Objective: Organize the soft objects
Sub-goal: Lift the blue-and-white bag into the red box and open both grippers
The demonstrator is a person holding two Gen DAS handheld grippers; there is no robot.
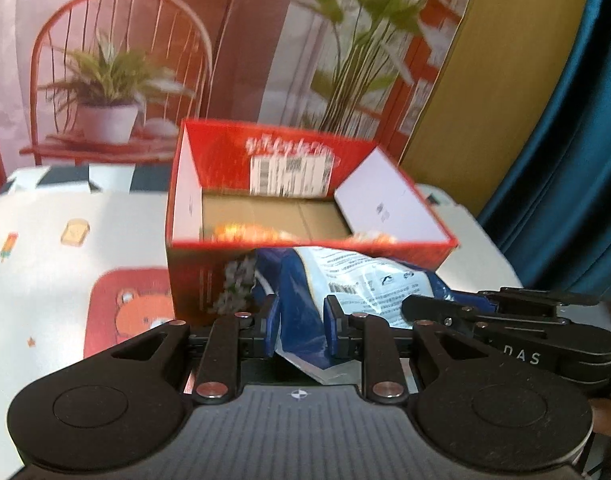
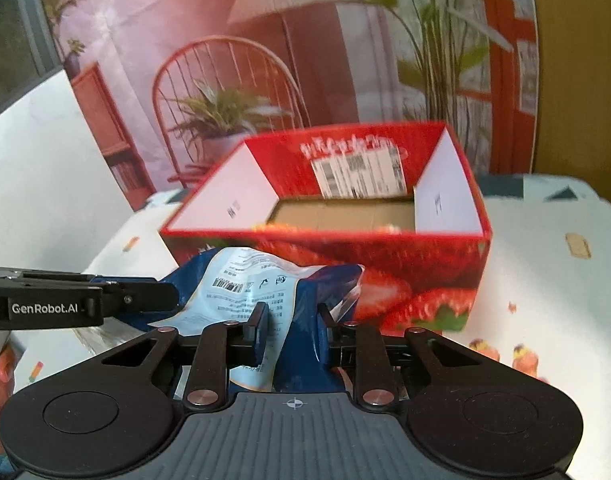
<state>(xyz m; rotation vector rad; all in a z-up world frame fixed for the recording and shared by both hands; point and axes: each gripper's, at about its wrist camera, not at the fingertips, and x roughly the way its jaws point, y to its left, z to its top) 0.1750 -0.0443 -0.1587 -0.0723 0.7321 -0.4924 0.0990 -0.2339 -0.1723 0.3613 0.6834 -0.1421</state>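
A blue and white snack bag (image 1: 345, 284) is held in the air in front of an open red strawberry box (image 1: 265, 152). My left gripper (image 1: 301, 324) is shut on one end of the bag. My right gripper (image 2: 293, 328) is shut on the other end of the bag (image 2: 257, 280). The box (image 2: 345, 248) stands just beyond the bag, its flaps up. Orange packets (image 1: 249, 234) lie on the box's cardboard floor. Each gripper shows at the edge of the other's view.
The table (image 1: 45, 248) has a white cloth with cartoon prints. A printed backdrop with a chair and plants stands behind the box. A blue curtain (image 1: 577, 120) hangs at the right. A white wall (image 2: 33, 168) is at the left.
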